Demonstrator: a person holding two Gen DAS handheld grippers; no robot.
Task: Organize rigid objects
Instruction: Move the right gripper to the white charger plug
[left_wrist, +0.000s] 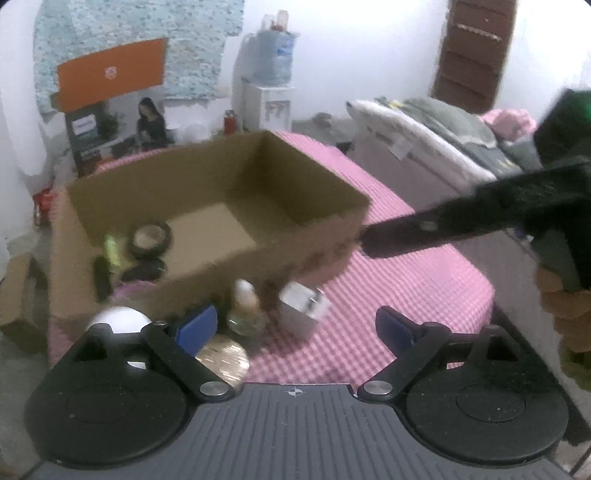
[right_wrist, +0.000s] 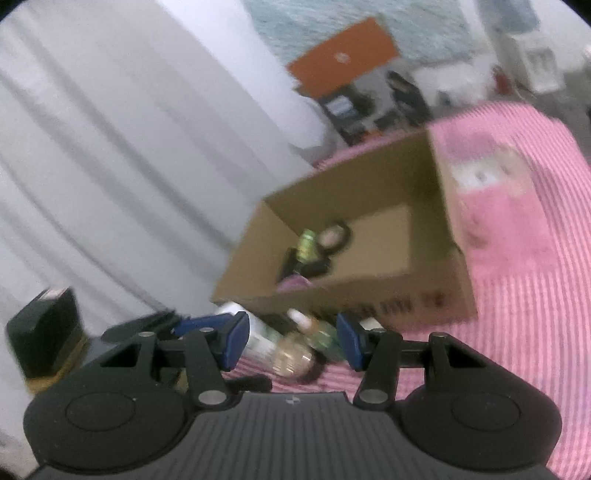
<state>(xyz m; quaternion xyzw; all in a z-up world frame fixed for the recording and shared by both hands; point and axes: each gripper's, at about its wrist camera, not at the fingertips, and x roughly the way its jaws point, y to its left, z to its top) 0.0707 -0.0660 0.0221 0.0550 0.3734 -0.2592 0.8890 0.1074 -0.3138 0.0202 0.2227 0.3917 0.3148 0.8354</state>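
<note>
An open cardboard box (left_wrist: 317, 236) stands on a pink checked cloth (left_wrist: 406, 295); it also shows in the right wrist view (right_wrist: 369, 295). Inside lie a round black-rimmed tin (left_wrist: 151, 238), a green bottle (right_wrist: 306, 245) and dark items. In front of the box lie a small clear bottle (left_wrist: 245, 306), a white box (left_wrist: 303, 308), a gold disc (left_wrist: 225, 360) and a white round object (left_wrist: 118, 319). My left gripper (left_wrist: 295, 328) is open and empty above them. My right gripper (right_wrist: 291, 338) is open and empty over a white tube (right_wrist: 258, 339) and bottles (right_wrist: 314, 332). Both views are blurred.
The right gripper's body (left_wrist: 480, 218) reaches in from the right of the left wrist view. A bed with folded blankets (left_wrist: 443, 129) lies to the right. A white curtain (right_wrist: 110, 166) hangs left. A water dispenser (left_wrist: 271, 96) and an orange board (left_wrist: 110, 74) stand behind.
</note>
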